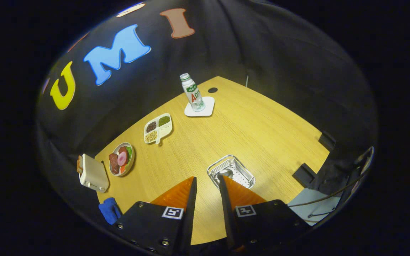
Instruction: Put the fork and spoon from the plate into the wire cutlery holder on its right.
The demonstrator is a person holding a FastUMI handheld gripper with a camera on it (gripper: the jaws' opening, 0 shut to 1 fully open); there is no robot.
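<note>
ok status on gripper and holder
Hand-held gripper open, holding nothing. Wire holder just ahead of the fingers, something metal inside. Bare table between, nothing blocking.

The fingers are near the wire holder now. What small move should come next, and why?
Probably swing the fingers left toward the plate. They stand apart over bare table and hold nothing, and the holder is just ahead of them. A grey piece seems to lie in it. Cutlery on the plate is too small to tell.
</note>
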